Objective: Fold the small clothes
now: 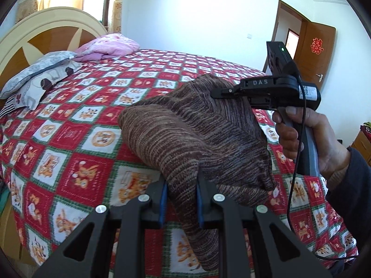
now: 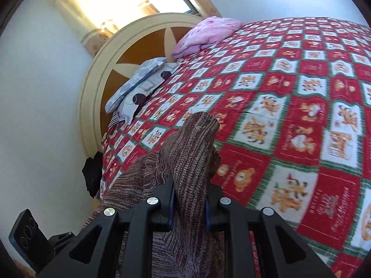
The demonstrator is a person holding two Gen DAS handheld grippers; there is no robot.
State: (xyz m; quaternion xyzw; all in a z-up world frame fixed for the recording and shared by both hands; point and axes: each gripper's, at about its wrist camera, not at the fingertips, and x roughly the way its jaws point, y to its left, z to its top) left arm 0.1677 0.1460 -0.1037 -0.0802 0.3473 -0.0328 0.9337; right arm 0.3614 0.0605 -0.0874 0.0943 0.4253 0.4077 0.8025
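A brown striped knit garment (image 1: 197,136) is held up over the bed (image 1: 69,153), lifted clear in the centre of the left wrist view & draped between the two tools. The left gripper (image 1: 180,205) is seen at bottom centre of that view w/ jaws narrow, blue pads (image 1: 163,205) pinched onto a fold of the knit that hangs down past them. The right gripper (image 1: 220,93) is seen at centre right of the same view, its tip pressed into the garment's upper edge; the person's hand (image 1: 308,141) is wrapped round its handle at right, dark sleeve below. In the right wrist view the right gripper (image 2: 189,210) sits at bottom centre, jaws narrow & clamped on a bunched ridge of the knit (image 2: 192,153), which rises to mid-frame. Bed is covered by a red/white checked cartoon bedspread (image 2: 289,127). Grey pillows (image 1: 39,74) & a pink quilt (image 1: 109,45) are seen at upper left by the headboard (image 1: 30,37). A brown door (image 1: 317,53) is seen at upper right.
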